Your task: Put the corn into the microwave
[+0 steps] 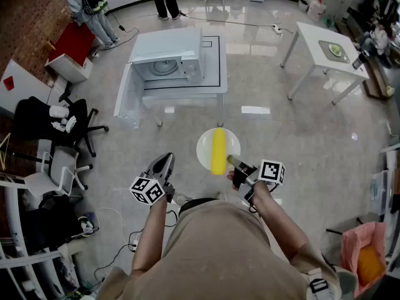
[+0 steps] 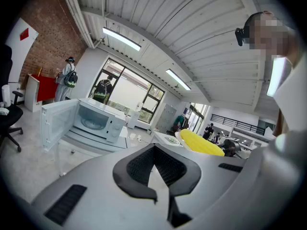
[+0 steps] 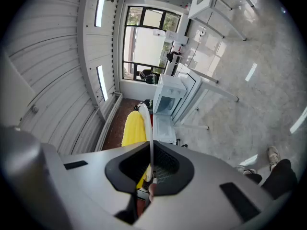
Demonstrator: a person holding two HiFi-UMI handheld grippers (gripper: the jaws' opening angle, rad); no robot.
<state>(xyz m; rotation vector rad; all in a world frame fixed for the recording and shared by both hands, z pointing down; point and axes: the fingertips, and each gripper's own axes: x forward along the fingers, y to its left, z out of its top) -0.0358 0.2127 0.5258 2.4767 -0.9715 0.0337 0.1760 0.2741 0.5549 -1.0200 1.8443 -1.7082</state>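
Note:
A yellow corn cob [image 1: 218, 151] lies on a round white plate [image 1: 205, 144] that hangs above the floor. My right gripper [image 1: 233, 162] is shut on the plate's near rim. In the right gripper view the plate [image 3: 147, 128] shows edge-on between the jaws, with the corn [image 3: 134, 127] to its left. The white microwave [image 1: 167, 62] stands ahead on a low white table [image 1: 212, 86], its door [image 1: 127, 96] swung open to the left. My left gripper [image 1: 165, 162] hangs left of the plate, shut and holding nothing. The left gripper view shows the microwave [image 2: 96, 121] ahead and the corn [image 2: 201, 143] at right.
Black and white office chairs [image 1: 61, 127] stand at the left. A white side table [image 1: 324, 50] with a green dish stands at the back right. Two people [image 1: 92, 10] stand at the far end, near a red cabinet [image 1: 72, 45]. Cables run over the floor.

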